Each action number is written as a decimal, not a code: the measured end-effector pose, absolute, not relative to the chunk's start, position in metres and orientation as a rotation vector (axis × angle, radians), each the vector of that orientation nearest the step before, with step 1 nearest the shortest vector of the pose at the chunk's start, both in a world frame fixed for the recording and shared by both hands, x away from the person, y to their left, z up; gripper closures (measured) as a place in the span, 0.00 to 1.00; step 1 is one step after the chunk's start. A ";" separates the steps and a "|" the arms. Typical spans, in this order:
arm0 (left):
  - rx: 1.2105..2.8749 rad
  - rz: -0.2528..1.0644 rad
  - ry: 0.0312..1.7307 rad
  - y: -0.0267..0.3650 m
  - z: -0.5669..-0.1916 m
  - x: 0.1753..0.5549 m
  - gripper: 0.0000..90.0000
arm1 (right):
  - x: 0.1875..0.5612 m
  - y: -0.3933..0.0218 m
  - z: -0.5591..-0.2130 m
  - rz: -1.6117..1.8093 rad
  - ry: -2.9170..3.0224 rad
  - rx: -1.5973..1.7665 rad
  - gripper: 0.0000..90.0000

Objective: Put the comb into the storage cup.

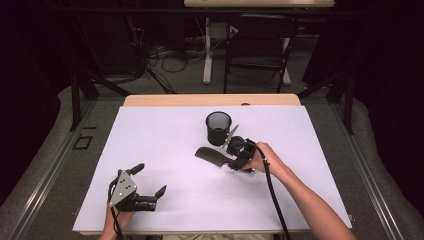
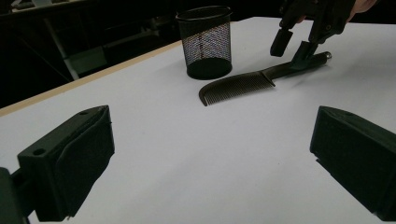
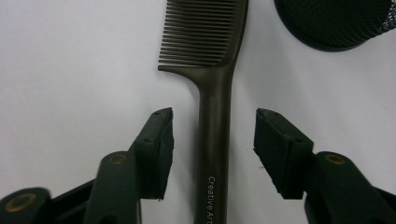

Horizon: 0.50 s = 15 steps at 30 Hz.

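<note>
A dark comb (image 1: 212, 155) lies flat on the white table cover, its teeth end toward the left. My right gripper (image 3: 214, 133) is open, one jaw on each side of the comb's handle (image 3: 215, 135) without touching it. The left gripper view shows the comb (image 2: 243, 84) and the right gripper (image 2: 294, 44) over its handle end. A black mesh cup (image 1: 218, 128) stands upright just behind the comb, also seen as the cup (image 2: 205, 42) and the cup's base (image 3: 336, 23). My left gripper (image 1: 150, 181) rests open near the table's front left, nothing between its fingers (image 2: 70, 168).
The white cover (image 1: 165, 145) spreads over most of the wooden table, whose far edge (image 1: 210, 100) shows bare wood. Beyond it are a dark chair (image 1: 260, 45), a desk leg and cables on the floor.
</note>
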<state>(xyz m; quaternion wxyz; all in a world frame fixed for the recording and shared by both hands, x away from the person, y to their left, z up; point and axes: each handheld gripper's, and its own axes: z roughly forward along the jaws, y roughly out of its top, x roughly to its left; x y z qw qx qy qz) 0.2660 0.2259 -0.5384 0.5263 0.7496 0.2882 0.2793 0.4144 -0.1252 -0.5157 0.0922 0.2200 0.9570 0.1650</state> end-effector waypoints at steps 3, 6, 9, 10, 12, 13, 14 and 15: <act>1.794 0.668 0.688 0.226 -0.538 0.266 0.00 | 0.417 -0.122 -0.518 0.464 2.851 0.635 0.62; 1.793 0.667 0.689 0.226 -0.539 0.266 0.00 | 0.419 -0.120 -0.518 0.435 2.866 0.626 0.65; 1.794 0.668 0.687 0.226 -0.538 0.266 0.00 | 0.421 -0.117 -0.520 0.412 2.879 0.621 0.67; 1.792 0.666 0.688 0.226 -0.539 0.266 0.00 | 0.421 -0.116 -0.520 0.411 2.881 0.619 0.69; 1.793 0.664 0.690 0.226 -0.539 0.266 0.00 | 0.423 -0.113 -0.522 0.395 2.891 0.611 0.70; 1.792 0.664 0.689 0.226 -0.539 0.266 0.00 | 0.423 -0.112 -0.523 0.388 2.893 0.603 0.71; 1.791 0.664 0.690 0.226 -0.539 0.266 0.00 | 0.423 -0.111 -0.523 0.380 2.898 0.618 0.71; 1.791 0.664 0.689 0.226 -0.539 0.266 0.00 | 0.424 -0.110 -0.524 0.372 2.895 0.619 0.72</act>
